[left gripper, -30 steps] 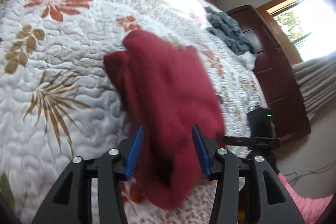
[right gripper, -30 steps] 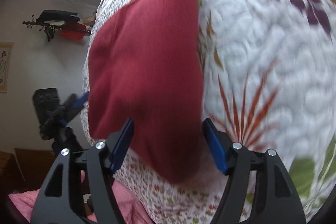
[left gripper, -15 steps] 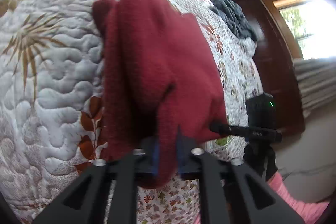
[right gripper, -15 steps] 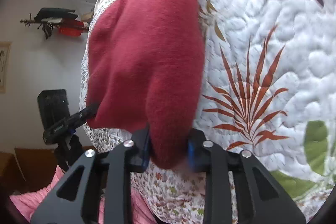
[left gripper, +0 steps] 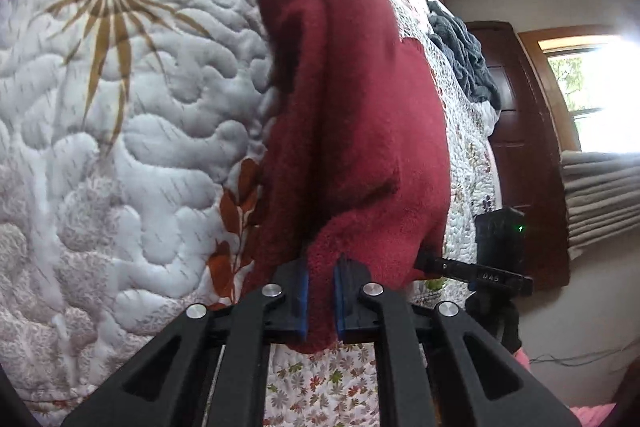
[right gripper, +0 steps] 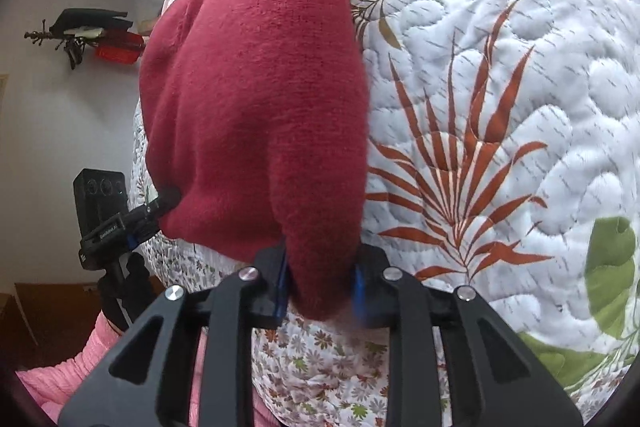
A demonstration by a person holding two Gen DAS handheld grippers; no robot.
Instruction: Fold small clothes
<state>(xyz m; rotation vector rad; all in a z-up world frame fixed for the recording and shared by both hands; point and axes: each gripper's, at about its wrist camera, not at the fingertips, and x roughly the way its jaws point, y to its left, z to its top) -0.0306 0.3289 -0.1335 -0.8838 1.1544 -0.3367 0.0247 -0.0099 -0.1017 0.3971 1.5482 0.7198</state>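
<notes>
Red knit, the garment (left gripper: 360, 115) stretches lengthwise away from us across the quilt (left gripper: 152, 131), its near edge clamped by our left gripper (left gripper: 320, 301) and right gripper (right gripper: 320, 291).

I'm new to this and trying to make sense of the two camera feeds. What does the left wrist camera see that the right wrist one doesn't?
Only the left wrist view shows a grey bundle of cloth farther up the bed, dark wooden furniture and a bright window.

Only the right wrist view shows dark gear mounted on the wall and a green leaf print.

Both show the red garment on the floral quilt, and each gripper, left and right, shut on one corner of it.
</notes>
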